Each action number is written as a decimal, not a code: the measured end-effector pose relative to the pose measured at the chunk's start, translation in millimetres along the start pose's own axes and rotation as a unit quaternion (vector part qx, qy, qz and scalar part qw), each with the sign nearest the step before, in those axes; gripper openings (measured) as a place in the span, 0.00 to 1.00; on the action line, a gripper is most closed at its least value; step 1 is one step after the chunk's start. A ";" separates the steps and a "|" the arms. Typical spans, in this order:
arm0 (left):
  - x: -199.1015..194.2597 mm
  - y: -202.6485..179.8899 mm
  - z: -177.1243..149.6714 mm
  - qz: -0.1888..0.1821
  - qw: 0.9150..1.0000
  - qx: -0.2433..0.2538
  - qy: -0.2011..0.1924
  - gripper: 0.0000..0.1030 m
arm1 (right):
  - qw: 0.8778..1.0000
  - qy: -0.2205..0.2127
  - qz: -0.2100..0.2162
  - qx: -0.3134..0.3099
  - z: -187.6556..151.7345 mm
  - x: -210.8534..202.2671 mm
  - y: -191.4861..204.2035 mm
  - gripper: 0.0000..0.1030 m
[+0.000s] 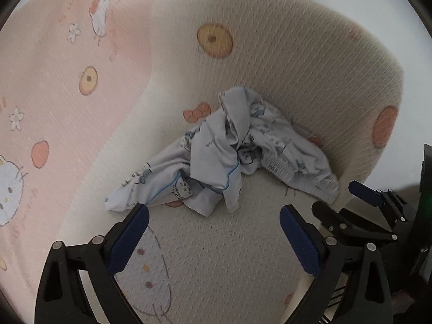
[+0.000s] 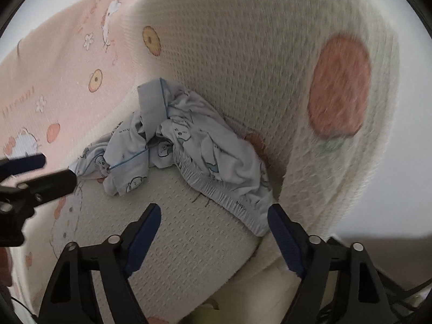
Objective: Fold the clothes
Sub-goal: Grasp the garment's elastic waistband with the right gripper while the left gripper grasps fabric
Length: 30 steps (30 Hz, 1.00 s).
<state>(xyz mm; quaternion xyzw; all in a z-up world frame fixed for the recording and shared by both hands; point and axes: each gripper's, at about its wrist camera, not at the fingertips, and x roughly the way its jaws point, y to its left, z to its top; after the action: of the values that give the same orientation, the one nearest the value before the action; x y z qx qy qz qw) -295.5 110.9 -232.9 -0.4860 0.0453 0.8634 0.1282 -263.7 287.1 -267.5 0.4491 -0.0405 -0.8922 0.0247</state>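
hovering both tools just near of the heap, we see the pale blue printed garment (image 1: 224,148) lying crumpled on the cream patterned bed cover (image 1: 216,256), its far side against the raised cushion (image 1: 310,67), pink cover (image 1: 54,94) to the left. our left gripper (image 1: 214,216) is spread wide and holds nothing; our right gripper (image 2: 214,216) likewise, beside the elastic waistband (image 2: 216,189). we judge the cloth wants spreading flat, so the next move calls for pinching two edges well apart
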 end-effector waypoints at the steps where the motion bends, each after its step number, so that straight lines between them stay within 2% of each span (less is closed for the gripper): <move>1: 5.4 0.9 -0.2 0.000 1.000 -0.002 0.004 0.89 | 1.000 0.001 0.007 0.007 -1.0 3.9 -3.3 0.74; 4: 19.3 3.9 -0.3 -0.010 1.000 -0.011 0.012 0.87 | 0.999 -0.002 0.029 0.032 -2.4 13.6 -11.2 0.70; 6: 27.8 4.7 0.3 -0.019 1.000 -0.016 0.015 0.84 | 0.999 -0.003 0.033 0.041 -1.4 19.0 -13.4 0.63; 8: 37.0 3.9 1.7 -0.025 0.999 -0.015 0.017 0.78 | 0.999 -0.003 0.031 0.044 -0.3 25.4 -14.2 0.57; 12: 55.4 2.9 3.5 -0.020 0.999 -0.026 0.030 0.59 | 0.999 0.002 0.016 0.050 0.5 37.0 -18.8 0.50; 22: 83.5 6.3 10.7 -0.037 0.996 -0.072 0.030 0.59 | 0.998 -0.007 -0.002 0.055 -2.7 37.6 -20.6 0.50; 30: 102.1 12.5 8.8 -0.024 0.996 -0.079 0.033 0.58 | 0.997 -0.014 -0.013 0.072 -3.0 34.5 -23.5 0.50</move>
<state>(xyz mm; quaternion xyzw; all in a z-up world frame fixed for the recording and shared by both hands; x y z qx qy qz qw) -356.6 118.7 -315.7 -0.5241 -0.0311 0.8441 0.1086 -282.0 307.5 -299.1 0.4375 -0.0993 -0.8935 -0.0198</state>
